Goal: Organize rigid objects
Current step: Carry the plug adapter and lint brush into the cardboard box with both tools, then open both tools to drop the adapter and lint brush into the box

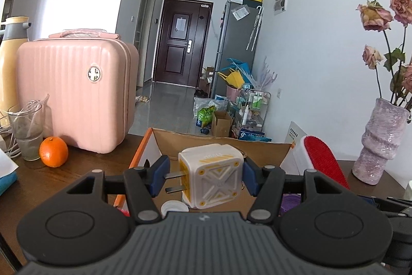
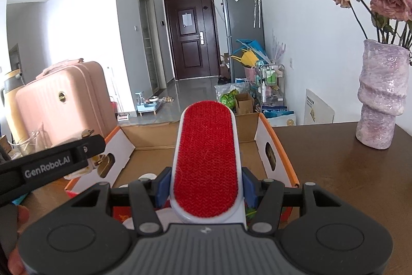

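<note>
"GenRobot.AI" is read in white on the black body of the left gripper (image 2: 85, 156), seen side-on in the right wrist view; other print, on the fridge papers and the white card by the wall, is too small to be read.

And the left gripper (image 1: 204, 175) is seen with its jaws clamped on a charger (image 1: 213, 178), white with yellow trim. One blue pad is pressed to the charger's right face; on the left, the pad is met by the two metal prongs. The charger is held above the box (image 1: 221, 143), an open cardboard one with orange edges, on the brown table (image 1: 77, 166).

Over to the right gripper (image 2: 204, 187): its jaws are closed on a lint brush (image 2: 206, 159), gripped at both white sides near the lower end, red face up, tip pointed out over the same box (image 2: 152, 135).

A suitcase (image 1: 74, 94), an orange (image 1: 53, 151) and a glass (image 1: 25, 132) are stood left of the box; a vase (image 2: 382, 94) is placed to the right.
</note>
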{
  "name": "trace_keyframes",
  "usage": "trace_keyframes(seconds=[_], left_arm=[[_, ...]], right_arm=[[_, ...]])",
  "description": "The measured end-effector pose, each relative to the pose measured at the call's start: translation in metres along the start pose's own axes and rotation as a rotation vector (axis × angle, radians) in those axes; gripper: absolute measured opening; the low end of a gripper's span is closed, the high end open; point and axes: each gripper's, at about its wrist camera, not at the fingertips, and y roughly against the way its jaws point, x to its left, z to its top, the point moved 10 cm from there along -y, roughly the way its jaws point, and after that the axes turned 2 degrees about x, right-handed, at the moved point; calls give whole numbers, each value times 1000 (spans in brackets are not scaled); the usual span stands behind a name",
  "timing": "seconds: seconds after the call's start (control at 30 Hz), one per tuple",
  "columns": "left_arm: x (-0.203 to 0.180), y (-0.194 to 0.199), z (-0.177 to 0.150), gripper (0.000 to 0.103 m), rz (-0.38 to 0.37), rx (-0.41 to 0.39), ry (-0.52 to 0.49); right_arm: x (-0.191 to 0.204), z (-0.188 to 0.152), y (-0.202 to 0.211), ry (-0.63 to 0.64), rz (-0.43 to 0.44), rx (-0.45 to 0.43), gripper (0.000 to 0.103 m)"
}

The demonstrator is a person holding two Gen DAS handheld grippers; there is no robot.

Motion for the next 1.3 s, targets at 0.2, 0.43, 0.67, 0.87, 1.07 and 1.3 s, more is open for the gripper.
trace_keyframes(seconds=[0.2,0.43,0.67,0.87,1.07,1.3], left_arm=[[1,-23,3,60,16,13,-1],[0,-48,5,60,41,25,-18],[3,-70,4,60,71,55,-32],[9,-86,2,60,103,86,-44],[8,-95,-1,62,96,121,-58],[17,-78,13,103,161,74,-61]], right_arm=[[-3,6,-23,4,-5,19,55],[-5,15,-45,-2,-15,39,55],[-5,23,-66,2,-32,74,55],[-6,26,-84,11,-30,104,55],[-6,27,-101,22,-9,150,55],[-10,37,-83,29,-17,127,86]])
